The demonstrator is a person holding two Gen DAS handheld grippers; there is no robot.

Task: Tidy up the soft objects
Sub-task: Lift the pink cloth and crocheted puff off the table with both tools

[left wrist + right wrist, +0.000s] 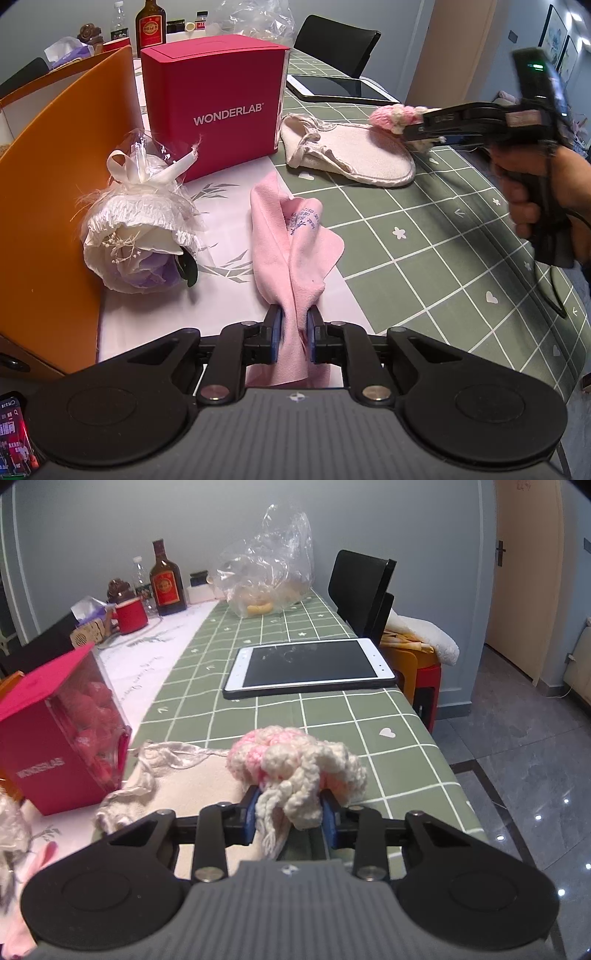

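On the green checked table [332,709], the left gripper [294,325] is clamped on the pink cloth [291,240] at 6 o'clock. The right gripper [290,808] is clamped on the crochet piece [295,760], lifted at 2 o'clock in the left view; next, probably, both need carrying to one spot.

Cloth [291,240] between bouquet [144,229] left, pouch [351,155] right; box [218,107] behind.
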